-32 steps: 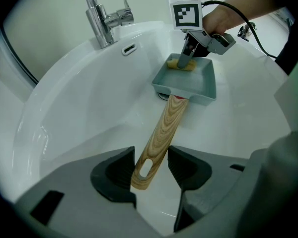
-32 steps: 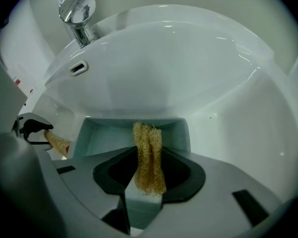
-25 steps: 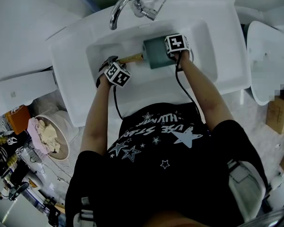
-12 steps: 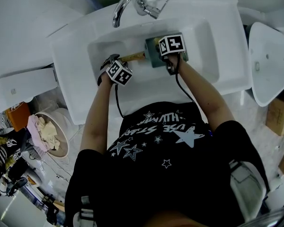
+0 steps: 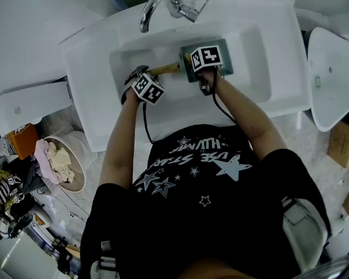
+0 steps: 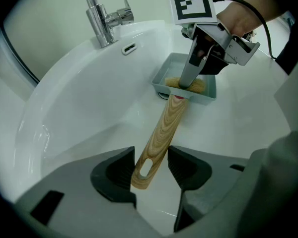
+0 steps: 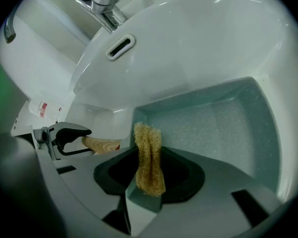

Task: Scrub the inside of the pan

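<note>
A square teal pan point(image 5: 227, 60) lies in the white sink point(image 5: 93, 68), its wooden handle point(image 5: 163, 70) pointing left. My left gripper point(image 5: 143, 74) is shut on the handle's end point(image 6: 164, 133), which sits slantwise between the pads point(image 6: 151, 165). Over the pan, my right gripper point(image 5: 208, 56) is shut on a yellow fibrous sponge point(image 7: 149, 157). In the left gripper view the sponge point(image 6: 197, 87) rests on the pan's floor near the handle side point(image 6: 161, 86). The right gripper view looks along the speckled pan floor point(image 7: 218, 128), with the left gripper point(image 7: 69, 135) beyond the rim.
A chrome faucet point(image 5: 157, 4) stands at the sink's back, with an overflow slot point(image 6: 129, 47) below it. A white bin of rags point(image 5: 61, 164) and clutter sit on the floor at the left. At the right are a white fixture point(image 5: 331, 74) and a cardboard box point(image 5: 343, 138).
My right gripper has slid leftward across the pan with the sponge. The left gripper and the handle have stayed where they were.
</note>
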